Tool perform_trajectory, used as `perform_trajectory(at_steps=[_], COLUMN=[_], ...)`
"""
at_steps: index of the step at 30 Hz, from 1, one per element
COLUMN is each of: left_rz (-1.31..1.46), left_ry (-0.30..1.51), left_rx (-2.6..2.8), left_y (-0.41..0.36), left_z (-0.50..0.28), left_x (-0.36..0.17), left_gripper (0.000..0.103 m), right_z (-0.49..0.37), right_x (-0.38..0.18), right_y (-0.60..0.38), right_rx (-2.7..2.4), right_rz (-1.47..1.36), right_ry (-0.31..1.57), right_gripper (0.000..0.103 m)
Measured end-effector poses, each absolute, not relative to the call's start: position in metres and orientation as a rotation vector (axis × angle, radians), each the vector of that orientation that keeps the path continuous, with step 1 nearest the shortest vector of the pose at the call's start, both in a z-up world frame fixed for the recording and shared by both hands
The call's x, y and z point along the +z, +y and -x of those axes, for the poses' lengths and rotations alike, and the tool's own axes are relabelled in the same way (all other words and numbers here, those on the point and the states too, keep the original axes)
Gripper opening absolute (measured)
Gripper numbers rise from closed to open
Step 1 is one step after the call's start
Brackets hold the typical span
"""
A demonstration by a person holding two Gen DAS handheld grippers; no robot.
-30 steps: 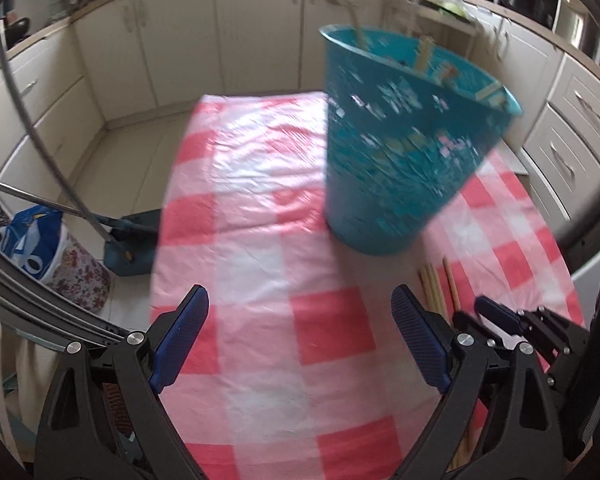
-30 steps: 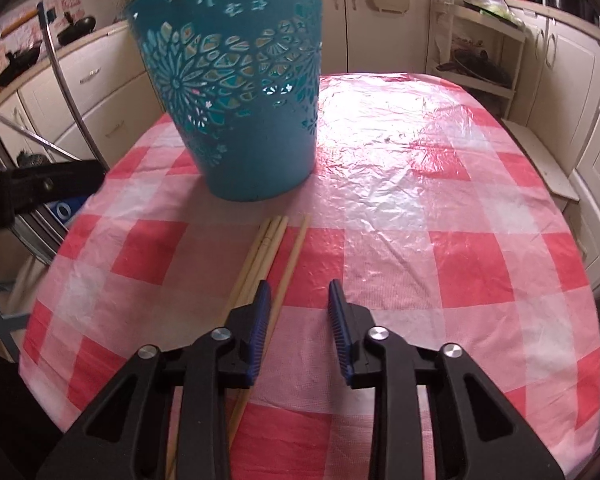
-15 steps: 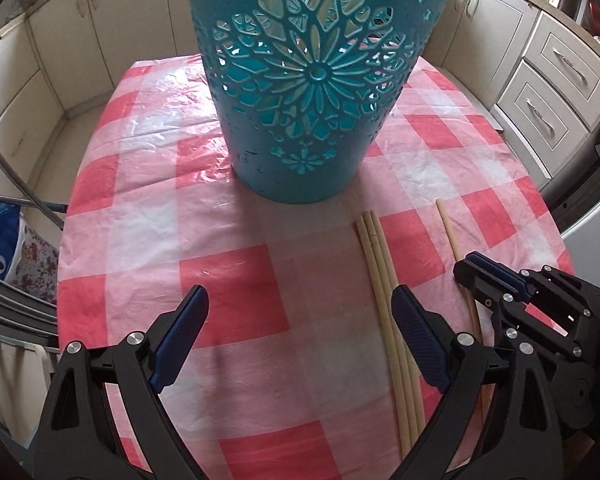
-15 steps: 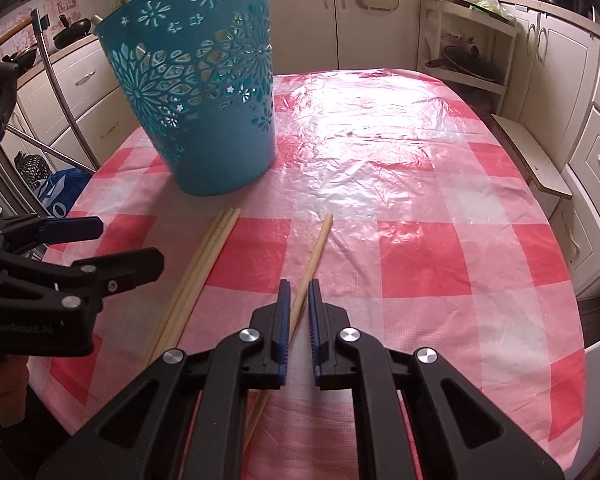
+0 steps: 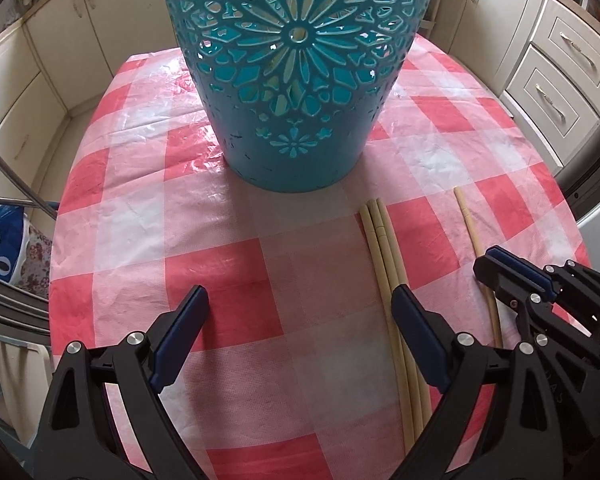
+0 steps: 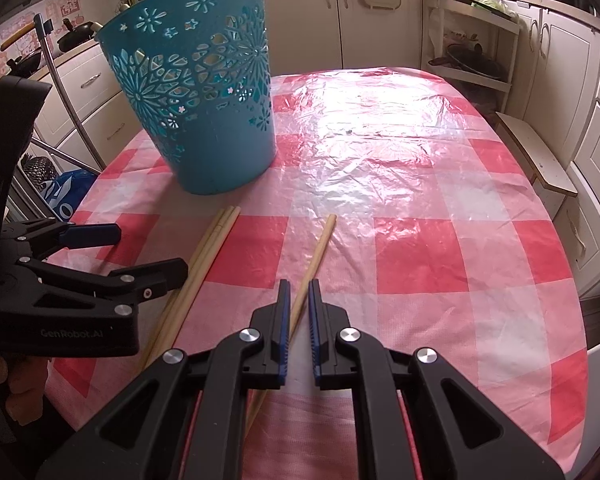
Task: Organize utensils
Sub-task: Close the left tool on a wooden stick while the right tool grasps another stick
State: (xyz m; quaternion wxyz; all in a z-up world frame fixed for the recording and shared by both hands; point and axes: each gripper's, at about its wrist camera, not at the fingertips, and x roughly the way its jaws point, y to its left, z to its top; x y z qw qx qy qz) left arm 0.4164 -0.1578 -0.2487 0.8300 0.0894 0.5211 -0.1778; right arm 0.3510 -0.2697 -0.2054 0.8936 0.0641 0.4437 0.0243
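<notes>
A teal cut-out basket stands upright on the red-and-white checked tablecloth, with wooden utensils showing through its holes. Three wooden chopsticks lie side by side in front of it. My left gripper is open, its right finger resting over this bundle. A single chopstick lies apart to the right, and my right gripper is shut on its near part. From the right wrist view, the basket stands at the back left, the bundle runs under the left gripper.
Cream kitchen cabinets ring the table. A wooden stool stands off the table's right edge. A blue bag and metal rack bars are on the floor to the left. The far half of the cloth is shiny bare plastic.
My left gripper has come down and in toward the basket and the three chopsticks. My right gripper has shut on the single chopstick, which now lies apart from the bundle.
</notes>
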Motion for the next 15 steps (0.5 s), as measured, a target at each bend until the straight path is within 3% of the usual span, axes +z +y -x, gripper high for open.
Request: perform_trajectory(at_steps=[10, 15], left_rz=[-0.226, -0.236], left_ry=[1.097, 1.054], left_rx=[-0.356, -0.384], left_y=[-0.159, -0.169], left_z=[-0.416, -0.411], left_x=[-0.250, -0.248], left_gripper=[0.087, 0.071], right_z=[-0.352, -0.358], right_x=[-0.205, -0.206], right_y=[-0.270, -0.269], right_rx=[0.043, 0.024], right_rz=[-0.139, -0.140], right_ry=[0.917, 0.913], right_gripper=[0.010, 0.010])
